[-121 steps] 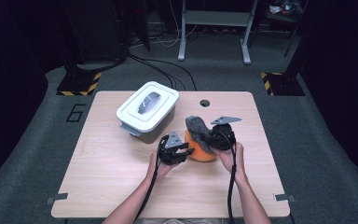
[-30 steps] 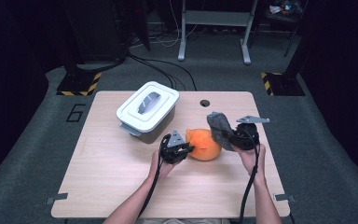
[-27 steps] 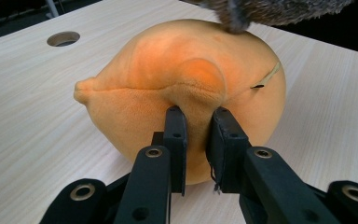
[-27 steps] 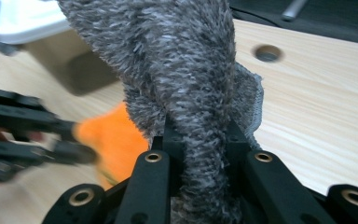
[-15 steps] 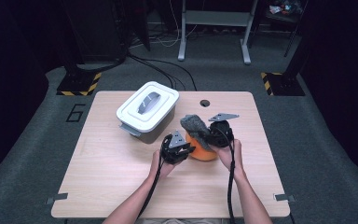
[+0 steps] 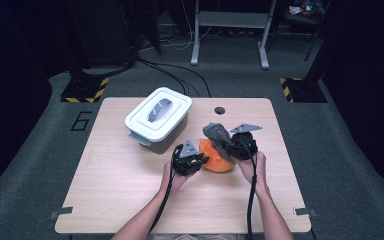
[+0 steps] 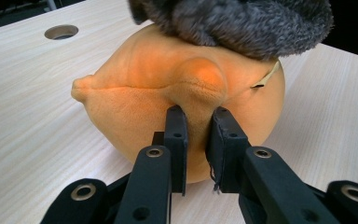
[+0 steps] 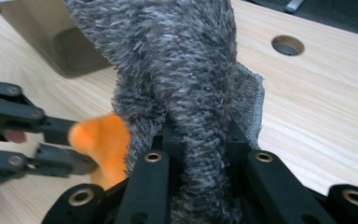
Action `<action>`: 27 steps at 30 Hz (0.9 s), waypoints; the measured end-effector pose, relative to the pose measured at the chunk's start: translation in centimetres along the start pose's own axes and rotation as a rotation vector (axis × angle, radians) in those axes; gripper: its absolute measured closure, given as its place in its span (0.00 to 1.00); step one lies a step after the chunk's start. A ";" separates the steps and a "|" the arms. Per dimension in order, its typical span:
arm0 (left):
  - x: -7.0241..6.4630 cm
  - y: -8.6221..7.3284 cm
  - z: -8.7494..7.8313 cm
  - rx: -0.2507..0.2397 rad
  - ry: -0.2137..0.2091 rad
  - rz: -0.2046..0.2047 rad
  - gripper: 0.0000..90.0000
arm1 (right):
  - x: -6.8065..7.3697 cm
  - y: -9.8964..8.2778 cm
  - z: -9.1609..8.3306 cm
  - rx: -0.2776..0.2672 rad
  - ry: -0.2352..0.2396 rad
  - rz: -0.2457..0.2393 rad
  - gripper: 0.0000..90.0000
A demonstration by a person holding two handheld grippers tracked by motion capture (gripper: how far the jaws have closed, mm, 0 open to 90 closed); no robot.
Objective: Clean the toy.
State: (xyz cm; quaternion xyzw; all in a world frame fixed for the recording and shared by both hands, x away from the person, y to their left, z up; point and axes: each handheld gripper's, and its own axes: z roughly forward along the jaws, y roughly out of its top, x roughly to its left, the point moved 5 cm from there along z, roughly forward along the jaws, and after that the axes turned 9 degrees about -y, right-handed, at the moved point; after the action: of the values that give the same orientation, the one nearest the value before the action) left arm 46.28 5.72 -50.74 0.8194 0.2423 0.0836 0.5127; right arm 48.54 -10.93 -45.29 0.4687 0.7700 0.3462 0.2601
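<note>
High view looks down across the table (image 6: 130, 200); both gripper views sit close, sharing the orange plush (image 7: 135, 107).

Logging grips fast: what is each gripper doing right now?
Left gripper: closed, pinching the orange plush.
Right gripper: closed on the grey fuzzy cloth.

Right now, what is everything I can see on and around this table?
Table: one, light wood, centre, with a round hole near its far edge.
Lidded box: one, white lid, far left of table.
Plush toy: one, orange, mid-table.
Fuzzy cloth: one, grey, draped over the toy's top.
Striped floor blocks: two, yellow and black, beyond the table.
Left gripper: black, pinching the toy.
Right gripper: black, clamped on the cloth.
</note>
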 end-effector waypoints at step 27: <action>0.1 -0.2 0.1 -0.010 -0.003 -0.011 0.87 | -5.7 -5.6 2.1 0.125 -0.054 0.163 0.85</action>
State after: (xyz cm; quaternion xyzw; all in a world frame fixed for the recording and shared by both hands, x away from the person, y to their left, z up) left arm 46.29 5.78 -50.97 0.8157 0.2455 0.0807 0.5176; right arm 49.44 -17.24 -50.49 0.5544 0.7420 0.3048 0.2219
